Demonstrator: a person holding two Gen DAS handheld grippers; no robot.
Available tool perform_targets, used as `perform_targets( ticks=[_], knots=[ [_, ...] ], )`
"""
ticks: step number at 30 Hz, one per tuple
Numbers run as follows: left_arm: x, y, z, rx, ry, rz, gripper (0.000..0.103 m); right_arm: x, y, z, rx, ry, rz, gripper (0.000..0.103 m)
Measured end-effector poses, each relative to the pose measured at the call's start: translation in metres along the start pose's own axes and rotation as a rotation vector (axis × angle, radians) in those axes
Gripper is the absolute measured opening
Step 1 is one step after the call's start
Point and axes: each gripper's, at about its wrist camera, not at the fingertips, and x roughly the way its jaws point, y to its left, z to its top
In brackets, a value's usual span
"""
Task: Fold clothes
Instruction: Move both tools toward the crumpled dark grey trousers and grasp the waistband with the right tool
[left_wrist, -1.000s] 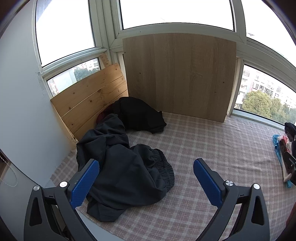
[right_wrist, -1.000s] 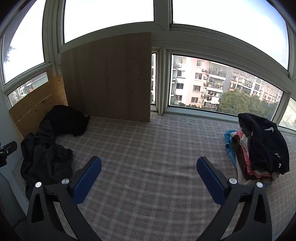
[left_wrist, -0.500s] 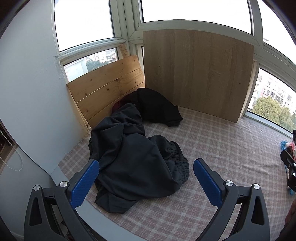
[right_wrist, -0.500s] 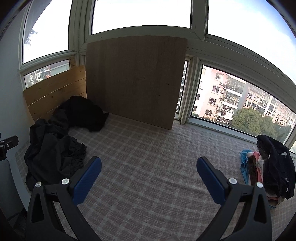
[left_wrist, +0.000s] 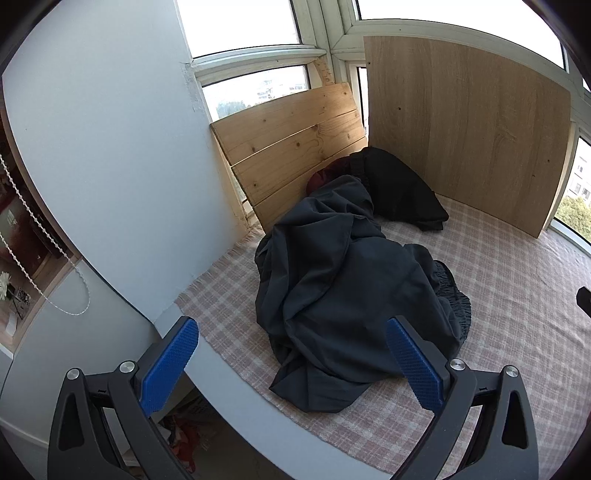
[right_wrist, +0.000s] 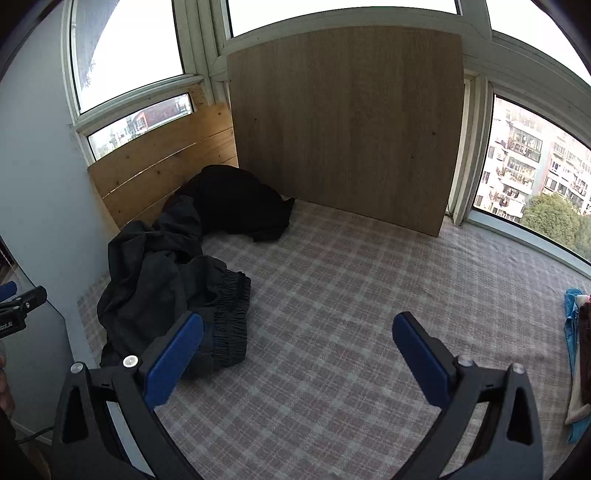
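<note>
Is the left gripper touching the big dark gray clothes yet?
Cannot tell. In the left wrist view the open left gripper frames the dark gray garment, with one blue pad overlapping it, but neither view shows contact or a gap plainly.

The left gripper (left_wrist: 291, 365) fills the bottom of the frame, its blue-padded jaws spread wide with nothing between them. Above and between them, in the centre, a crumpled dark grey garment (left_wrist: 351, 291) lies on the checked cloth (left_wrist: 517, 295) covering the surface, its lower edge near the surface's front rim. Behind it, a black garment (left_wrist: 402, 192) is bunched in the corner where the slatted wooden board (left_wrist: 291, 147) meets the large wooden panel (left_wrist: 469, 133). A grey wall (left_wrist: 110, 147) fills the left.
</note>
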Motion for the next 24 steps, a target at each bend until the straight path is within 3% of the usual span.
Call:
perform_targets(
  ticks=[2, 5, 9, 13, 22, 24],
  knots=[
    [0.009, 0.015, 0.004, -0.017, -0.003, -0.017, 0.101, 0.019, 0.01, 0.001, -0.002, 0.028, 0.003, 0.103],
    [0.023, 0.038, 0.01, -0.051, -0.019, -0.065, 0.089, 0.056, 0.019, -0.002, -0.005, 0.071, -0.05, 0.103],
    [0.043, 0.06, 0.022, -0.069, -0.019, -0.141, 0.09, 0.109, 0.026, -0.01, 0.01, 0.168, -0.085, 0.103],
    [0.062, 0.069, 0.033, -0.021, -0.037, -0.072, 0.09, 0.137, 0.041, -0.015, -0.001, 0.227, -0.05, 0.103],
    [0.101, 0.086, 0.048, -0.045, -0.012, -0.096, 0.09, 0.193, 0.076, -0.025, -0.036, 0.352, 0.035, 0.103],
    [0.106, 0.085, 0.048, -0.043, -0.008, -0.099, 0.09, 0.198, 0.082, -0.029, -0.04, 0.374, 0.064, 0.099]
  ],
)
